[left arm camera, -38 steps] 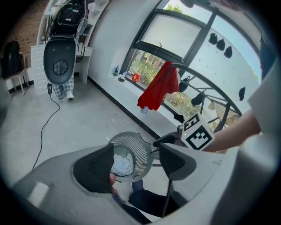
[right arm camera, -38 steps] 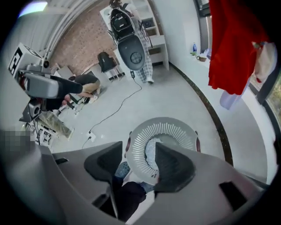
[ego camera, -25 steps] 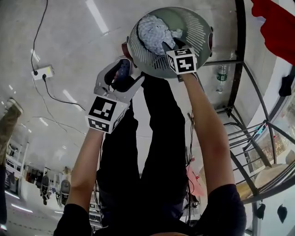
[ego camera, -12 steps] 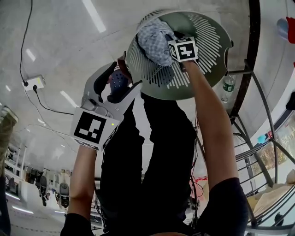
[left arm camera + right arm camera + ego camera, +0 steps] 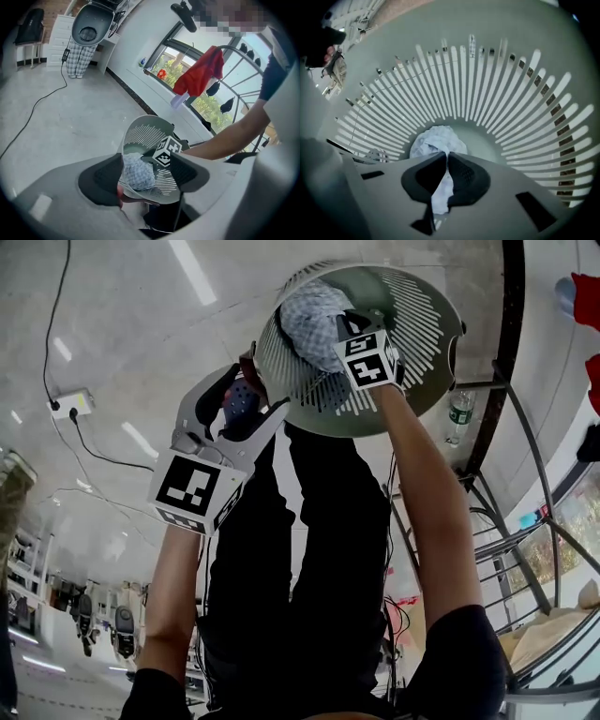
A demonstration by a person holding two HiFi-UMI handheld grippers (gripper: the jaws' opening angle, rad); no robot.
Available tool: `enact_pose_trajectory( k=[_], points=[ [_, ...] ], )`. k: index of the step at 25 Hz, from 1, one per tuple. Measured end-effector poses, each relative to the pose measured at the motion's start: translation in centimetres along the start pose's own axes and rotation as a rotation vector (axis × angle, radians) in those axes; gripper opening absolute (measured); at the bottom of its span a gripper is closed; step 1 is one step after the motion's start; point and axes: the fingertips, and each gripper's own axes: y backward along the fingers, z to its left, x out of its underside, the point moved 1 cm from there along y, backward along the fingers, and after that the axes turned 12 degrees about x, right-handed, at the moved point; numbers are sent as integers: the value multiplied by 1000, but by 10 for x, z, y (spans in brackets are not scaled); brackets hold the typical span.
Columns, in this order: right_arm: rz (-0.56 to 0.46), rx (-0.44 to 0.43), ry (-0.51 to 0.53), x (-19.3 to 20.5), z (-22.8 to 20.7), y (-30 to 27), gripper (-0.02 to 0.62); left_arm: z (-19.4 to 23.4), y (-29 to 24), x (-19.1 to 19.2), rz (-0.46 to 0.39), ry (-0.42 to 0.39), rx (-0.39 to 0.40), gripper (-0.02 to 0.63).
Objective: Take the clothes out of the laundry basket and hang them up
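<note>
Pale checked cloth (image 5: 436,140) lay bunched at the bottom of the slatted laundry basket (image 5: 520,89). Only the right gripper view showed the right gripper (image 5: 446,155), whose 2 jaws had just been closing, pinched together on a fold of it. The left gripper view alone showed the left gripper (image 5: 145,171) with its jaws spread wide and pressing on nothing, and a red garment (image 5: 199,75) hanging high behind the basket.

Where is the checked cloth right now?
In the head view the checked cloth lies at the top centre, inside the laundry basket, pinched by the right tool, whose jaws have just been closing on it.
</note>
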Motion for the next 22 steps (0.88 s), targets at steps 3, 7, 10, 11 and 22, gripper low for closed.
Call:
enact_pose_trajectory(
  k=[3, 7, 10, 11, 22],
  points=[
    [-52, 25, 35, -9, 13, 60, 21, -21, 16, -11, 8, 7, -8, 311],
    [-121, 58, 138, -20, 35, 155, 20, -60, 42, -31, 24, 15, -1, 311],
    [-151, 94, 166, -31, 42, 229, 20, -93, 63, -51, 39, -15, 24, 311],
    [-163, 107, 170, -37, 44, 255, 20, -103, 72, -59, 46, -30, 32, 311],
    [-284, 190, 241, -110, 59, 530, 20, -183, 148, -138, 126, -222, 176, 311]
  ],
)
